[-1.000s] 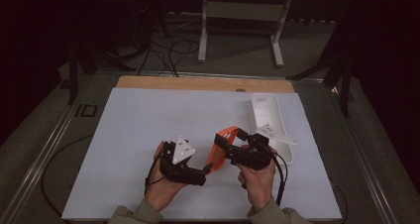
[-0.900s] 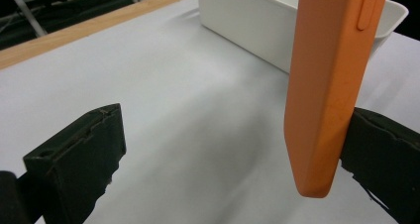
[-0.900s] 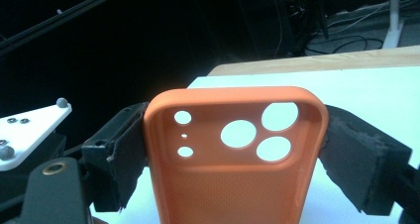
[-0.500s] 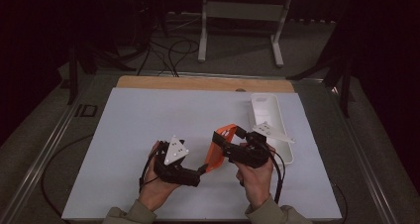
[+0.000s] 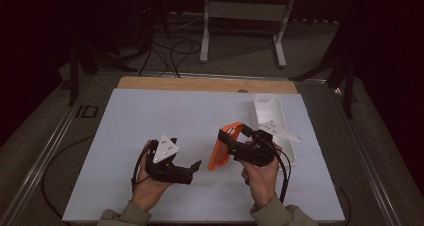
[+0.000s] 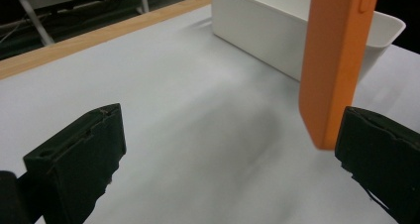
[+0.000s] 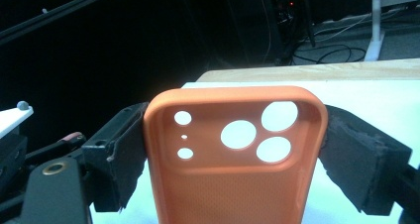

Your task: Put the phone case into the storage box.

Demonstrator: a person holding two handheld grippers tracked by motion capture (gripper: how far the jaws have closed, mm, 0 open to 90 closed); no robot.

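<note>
The table (image 5: pixel 150 121) is a big pale sheet with plenty of bare room, so nothing on it is likely to get in the way. The white tray (image 5: pixel 272 116) sits toward the far right, just behind the right gripper, and that's the first thing that could get knocked if the hand swings back carelessly.

The orange phone case (image 5: pixel 225 146) is held up off the table, tilted, between the two hands. The right gripper (image 5: pixel 235 143) has its jaws closed on the case's two long edges near the camera cutouts (the right gripper view shows both pads pressed against the sides). That's a soft, bendy shell pinched at one end, so it looks like it could flex, twist or pop out if squeezed harder or bumped.

The left gripper (image 5: pixel 192 167) sits low beside it with its jaws spread wide and empty. In the left gripper view the case's lower corner (image 6: pixel 327 135) hangs just beside one jaw. If the left closes from this angle it would probably catch only that corner, and the case could lever out of the right's hold and drop onto the table.
</note>
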